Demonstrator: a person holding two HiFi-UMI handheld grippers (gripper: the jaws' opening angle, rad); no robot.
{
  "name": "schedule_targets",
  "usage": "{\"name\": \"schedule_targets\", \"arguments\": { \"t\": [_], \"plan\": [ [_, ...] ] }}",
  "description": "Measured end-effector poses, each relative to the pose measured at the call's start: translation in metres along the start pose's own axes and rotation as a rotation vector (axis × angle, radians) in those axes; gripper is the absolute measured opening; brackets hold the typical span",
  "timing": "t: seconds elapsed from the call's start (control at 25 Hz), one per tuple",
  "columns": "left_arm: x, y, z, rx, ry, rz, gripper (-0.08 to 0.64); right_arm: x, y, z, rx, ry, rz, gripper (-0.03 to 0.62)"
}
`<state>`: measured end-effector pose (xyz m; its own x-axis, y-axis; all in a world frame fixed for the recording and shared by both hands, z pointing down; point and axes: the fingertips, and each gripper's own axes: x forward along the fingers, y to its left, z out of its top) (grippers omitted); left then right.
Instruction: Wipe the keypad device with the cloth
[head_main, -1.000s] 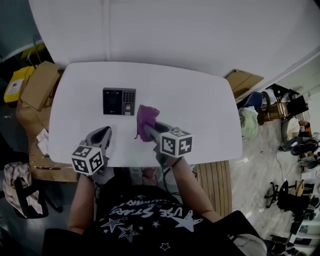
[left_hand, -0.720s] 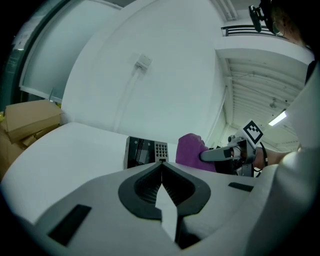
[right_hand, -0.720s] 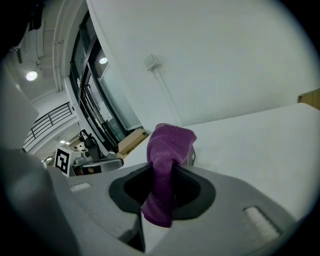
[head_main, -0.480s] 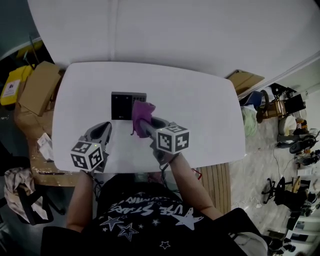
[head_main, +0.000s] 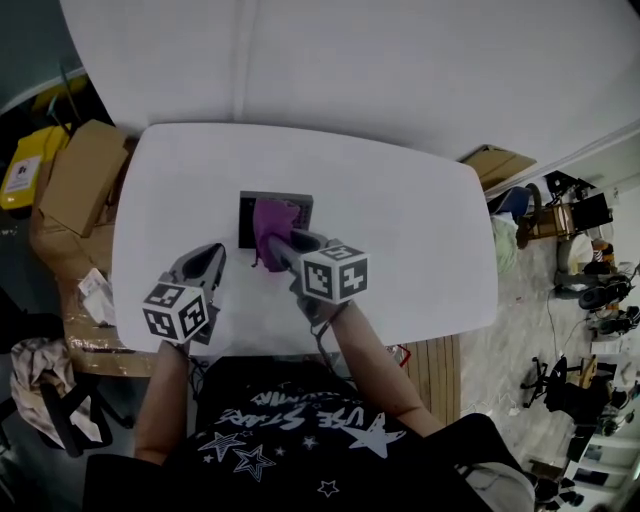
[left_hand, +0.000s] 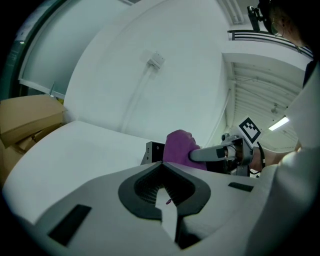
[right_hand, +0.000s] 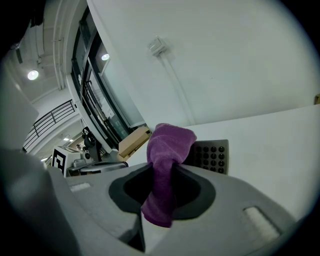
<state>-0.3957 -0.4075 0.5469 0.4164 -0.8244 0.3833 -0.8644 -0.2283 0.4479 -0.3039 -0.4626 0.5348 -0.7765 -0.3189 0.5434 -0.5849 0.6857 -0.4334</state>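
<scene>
One cloth (head_main: 270, 222), R claw (head_main: 277, 244), keypad device (head_main: 245, 215) lengthwise L-R

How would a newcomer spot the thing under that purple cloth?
On the white table, a flat dark square lies near the middle: the keypad device. The right gripper holds a purple cloth over it; only it has rows of round buttons.

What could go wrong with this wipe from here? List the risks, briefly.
1. Nothing steadies the keypad device. The left gripper is shut, empty and apart from it, so a stroke may slide it across the smooth table.
2. The right gripper pinches the cloth as a narrow bunch. The cloth may pull out under pressure, or the jaw tips may scrape the keys.
</scene>
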Motion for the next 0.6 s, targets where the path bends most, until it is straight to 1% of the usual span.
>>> {"name": "schedule_targets", "arguments": {
  "t": [0.32,0.6],
  "plan": [
    [-0.005,0.018,-0.004,-0.023,0.012,0.024,0.009,0.034,0.012,0.001,-0.008,0.027,0.023,0.098],
    [-0.011,0.03,-0.004,-0.032,0.01,0.051,0.009,0.06,0.011,-0.006,-0.014,0.053,0.017,0.098]
  ]
}}
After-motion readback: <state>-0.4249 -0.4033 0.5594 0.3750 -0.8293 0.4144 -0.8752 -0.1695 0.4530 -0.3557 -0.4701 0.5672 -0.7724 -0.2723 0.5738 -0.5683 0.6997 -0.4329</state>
